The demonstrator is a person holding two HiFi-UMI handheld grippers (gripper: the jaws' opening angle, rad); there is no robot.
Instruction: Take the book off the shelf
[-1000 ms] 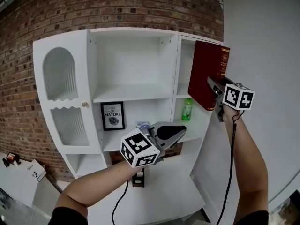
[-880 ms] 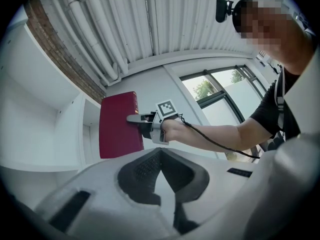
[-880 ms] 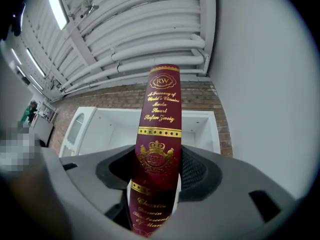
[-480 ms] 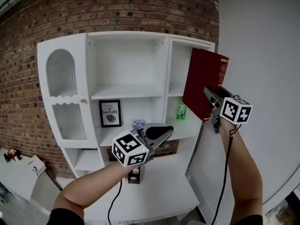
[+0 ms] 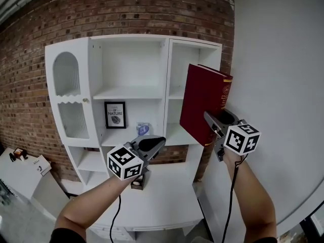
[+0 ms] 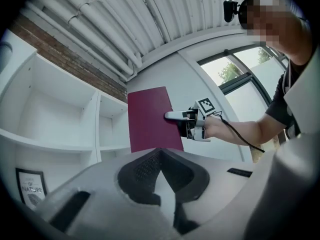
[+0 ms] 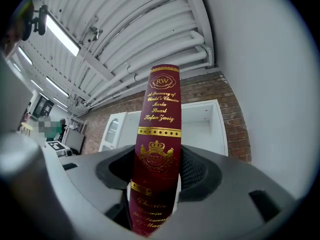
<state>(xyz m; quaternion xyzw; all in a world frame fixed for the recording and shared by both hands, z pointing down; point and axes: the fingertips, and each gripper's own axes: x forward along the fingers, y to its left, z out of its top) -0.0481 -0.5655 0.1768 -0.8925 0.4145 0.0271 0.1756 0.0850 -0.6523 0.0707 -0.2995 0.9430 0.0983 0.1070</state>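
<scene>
Book [image 5: 202,103] now clear of shelf [image 5: 132,92], clamped in right tool [image 5: 209,123].

On the book [image 7: 159,149] spine I read "RW", "A Treasury of World's Classics", "Maria Stuart", "Stefan Zweig"; on the framed print [image 5: 115,114], "NATURE".

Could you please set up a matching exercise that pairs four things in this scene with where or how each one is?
Things:
1. book
2. framed print
3. left gripper
4. arched glass door

Places or states:
A. shut, holding nothing
B. at the left side of the cabinet
C. gripped by the right gripper
D. standing in the cabinet's middle compartment

Pairs: 1-C, 2-D, 3-A, 4-B
</scene>
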